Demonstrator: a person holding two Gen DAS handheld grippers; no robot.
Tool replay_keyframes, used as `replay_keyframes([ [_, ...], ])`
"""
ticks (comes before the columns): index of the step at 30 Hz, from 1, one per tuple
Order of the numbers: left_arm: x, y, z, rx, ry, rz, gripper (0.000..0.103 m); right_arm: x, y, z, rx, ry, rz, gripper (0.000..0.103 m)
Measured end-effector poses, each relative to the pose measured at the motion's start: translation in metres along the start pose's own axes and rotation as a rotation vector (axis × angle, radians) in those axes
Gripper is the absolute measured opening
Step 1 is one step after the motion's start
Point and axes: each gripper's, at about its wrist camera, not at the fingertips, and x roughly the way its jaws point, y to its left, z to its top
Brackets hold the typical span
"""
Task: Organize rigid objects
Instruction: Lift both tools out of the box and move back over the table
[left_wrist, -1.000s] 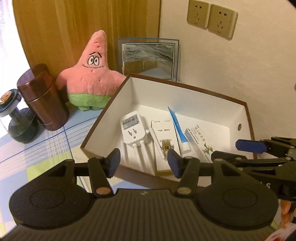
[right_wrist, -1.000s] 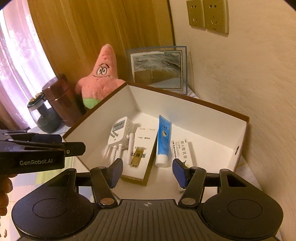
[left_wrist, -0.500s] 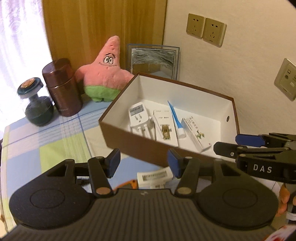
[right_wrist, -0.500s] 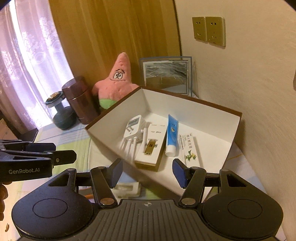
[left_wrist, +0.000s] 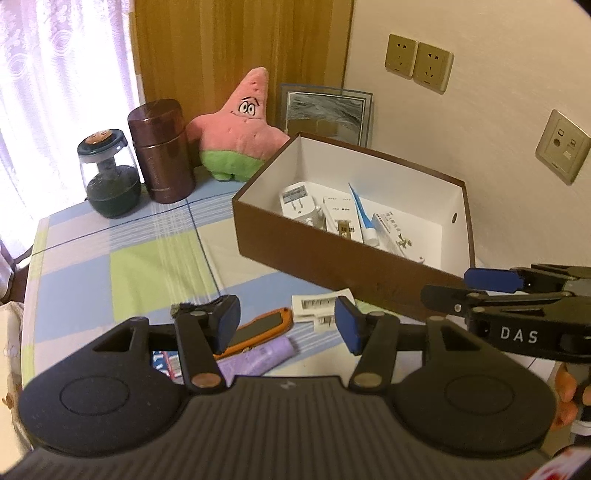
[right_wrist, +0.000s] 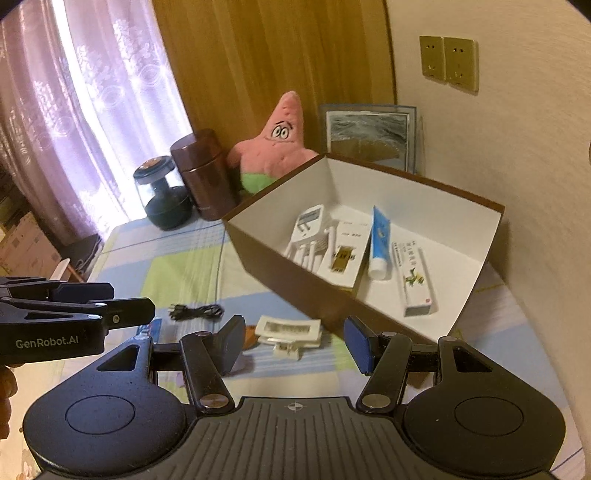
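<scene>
A brown box (left_wrist: 343, 266) with a white inside holds a white plug adapter (left_wrist: 295, 195), a white carton (left_wrist: 341, 218), a blue tube (left_wrist: 364, 218) and a long ointment carton (left_wrist: 393, 232); it also shows in the right wrist view (right_wrist: 295, 291). On the checked cloth in front lie a white clip-like part (left_wrist: 319, 306) (right_wrist: 288, 330), an orange utility knife (left_wrist: 258, 326), a purple tube (left_wrist: 258, 358) and a black cable (right_wrist: 195, 312). My left gripper (left_wrist: 286, 325) is open and empty above these. My right gripper (right_wrist: 293, 343) is open and empty, beside it.
A pink star plush (left_wrist: 238, 129), a brown canister (left_wrist: 160, 151) and a dark glass jar (left_wrist: 109, 173) stand at the table's back. A framed picture (left_wrist: 325, 110) leans on the wall behind the box. Wall sockets (left_wrist: 419, 62) are above. A curtain (right_wrist: 74, 110) hangs at left.
Both grippers have pulled back and up from the box. The loose items on the cloth in front of the box have come into view. Both stay open and empty.
</scene>
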Motion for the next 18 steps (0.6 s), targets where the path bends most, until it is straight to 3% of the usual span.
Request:
replay_keyframes([
  [13, -0.011, 0.016, -0.04, -0.03, 0.045, 0.011, 0.053, 0.002, 0.023, -0.026, -0.032, 0.057, 0.007, 0.056],
  [18, -0.009, 0.026, -0.068, -0.064, 0.085, 0.022, 0.053, 0.011, 0.03, -0.041, -0.029, 0.087, 0.05, 0.056],
])
